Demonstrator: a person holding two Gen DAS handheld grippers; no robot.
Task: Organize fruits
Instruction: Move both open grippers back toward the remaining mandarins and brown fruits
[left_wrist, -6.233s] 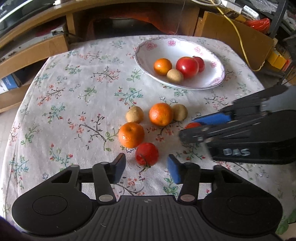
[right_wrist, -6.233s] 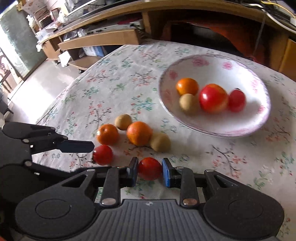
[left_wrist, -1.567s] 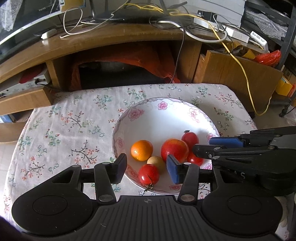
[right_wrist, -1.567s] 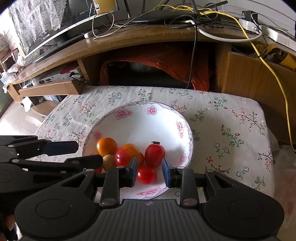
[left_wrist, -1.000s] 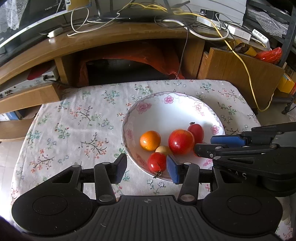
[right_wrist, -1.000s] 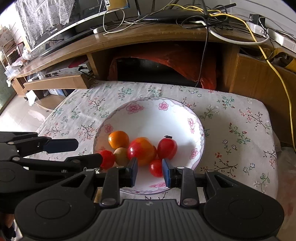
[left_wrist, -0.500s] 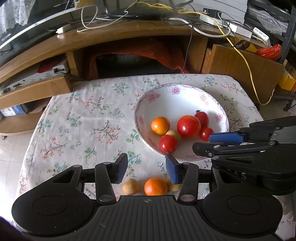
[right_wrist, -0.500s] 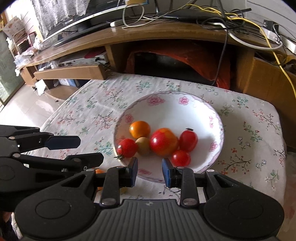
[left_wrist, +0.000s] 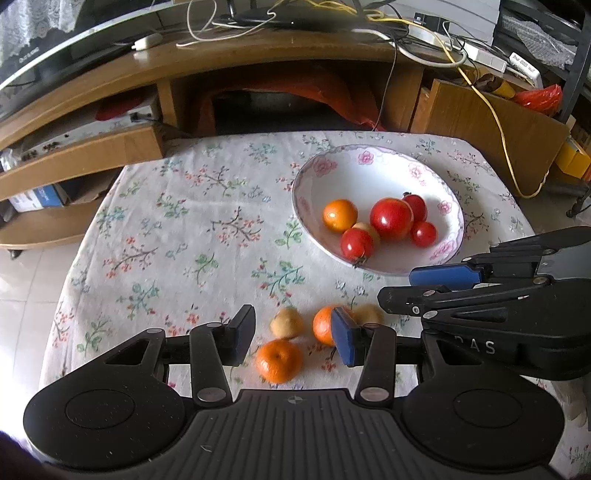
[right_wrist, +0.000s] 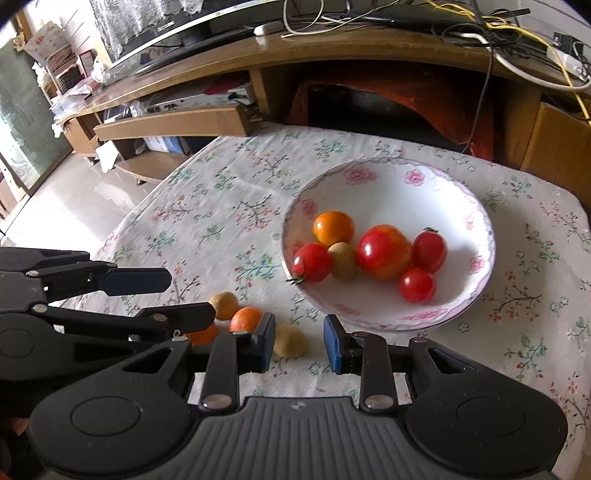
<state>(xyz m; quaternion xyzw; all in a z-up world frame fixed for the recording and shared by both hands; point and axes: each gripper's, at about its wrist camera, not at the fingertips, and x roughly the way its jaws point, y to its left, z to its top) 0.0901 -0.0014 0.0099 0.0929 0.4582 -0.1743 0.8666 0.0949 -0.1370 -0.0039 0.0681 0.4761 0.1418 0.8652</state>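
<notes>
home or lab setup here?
Likely a home living room: a floral tablecloth on the table, a wooden TV stand with a screen and loose cables, and a tiled floor.

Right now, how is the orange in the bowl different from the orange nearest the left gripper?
The orange in the bowl lies inside the flowered bowl, touching a small tan fruit; the orange nearest the left gripper sits on the tablecloth, apart from its neighbours. The bowl one shows smooth skin; the tablecloth one shows its dimpled stem end. Both are round and orange.
</notes>
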